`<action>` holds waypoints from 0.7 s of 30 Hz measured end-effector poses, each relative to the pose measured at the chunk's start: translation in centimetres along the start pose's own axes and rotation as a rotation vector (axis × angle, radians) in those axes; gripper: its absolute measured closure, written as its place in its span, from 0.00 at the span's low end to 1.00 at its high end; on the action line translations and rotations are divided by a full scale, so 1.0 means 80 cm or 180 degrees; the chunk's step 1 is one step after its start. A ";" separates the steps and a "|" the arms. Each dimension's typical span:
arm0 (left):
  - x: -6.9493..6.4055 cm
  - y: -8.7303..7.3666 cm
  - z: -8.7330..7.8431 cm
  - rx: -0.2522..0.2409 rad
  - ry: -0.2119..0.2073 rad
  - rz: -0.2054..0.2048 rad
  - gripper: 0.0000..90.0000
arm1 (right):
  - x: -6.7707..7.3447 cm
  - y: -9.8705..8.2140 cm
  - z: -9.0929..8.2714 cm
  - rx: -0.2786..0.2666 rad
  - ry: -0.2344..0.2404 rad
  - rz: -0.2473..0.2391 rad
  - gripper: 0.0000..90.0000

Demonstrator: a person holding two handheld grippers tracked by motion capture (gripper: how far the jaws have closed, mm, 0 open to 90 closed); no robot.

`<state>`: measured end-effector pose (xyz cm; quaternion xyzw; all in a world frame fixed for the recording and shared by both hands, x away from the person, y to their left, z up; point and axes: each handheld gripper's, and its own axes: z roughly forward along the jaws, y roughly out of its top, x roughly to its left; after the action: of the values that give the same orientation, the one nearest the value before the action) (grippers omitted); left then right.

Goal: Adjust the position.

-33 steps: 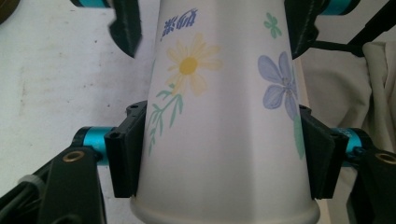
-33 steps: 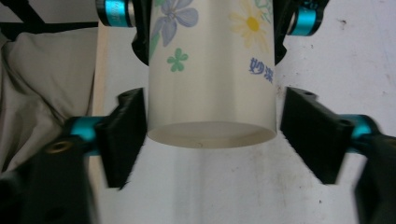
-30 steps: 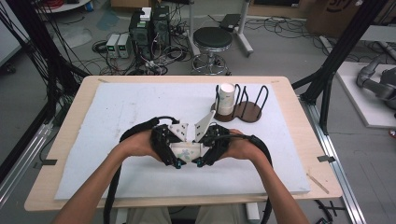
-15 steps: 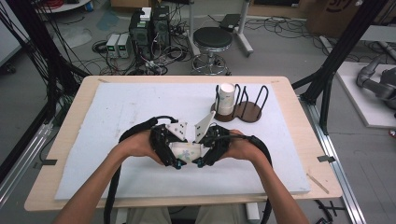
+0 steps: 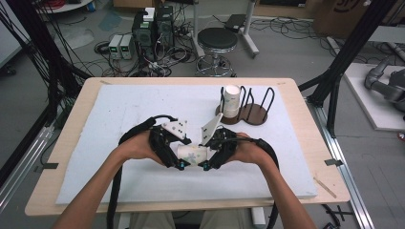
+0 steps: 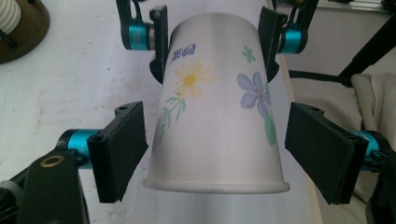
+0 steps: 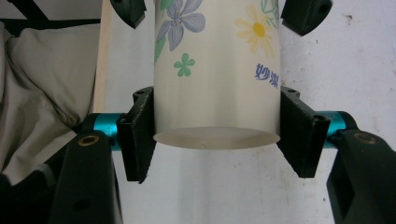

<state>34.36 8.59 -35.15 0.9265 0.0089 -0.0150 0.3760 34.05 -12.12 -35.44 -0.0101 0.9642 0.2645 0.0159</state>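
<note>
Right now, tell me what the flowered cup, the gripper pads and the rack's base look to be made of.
The flowered cup looks like thin matte paper: printed flowers and a rolled rim. The right gripper's pads pressing on it look like black rubber or plastic, dull; I can't tell which. The rack's base looks like dark brown wood with a slight sheen, though it could be plastic.

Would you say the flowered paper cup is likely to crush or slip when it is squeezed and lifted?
The cup looks like thin paper and empty, so probably very light and easily dented. The right hand-held gripper presses its narrow base end, the stiffer part. Its smooth tapered wall could slide in the pads. Lying on the table, it would likely roll in a curve.
</note>
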 end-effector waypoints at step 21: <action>-0.009 -0.043 -0.045 -0.1020 0.0186 -0.0189 0.21 | 0.003 -0.043 -0.022 -0.0689 -0.0072 0.0197 0.41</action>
<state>33.64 13.59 -34.94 0.8540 0.0495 0.0023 0.5179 33.88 -15.99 -35.73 0.0209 0.9296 0.3675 0.0174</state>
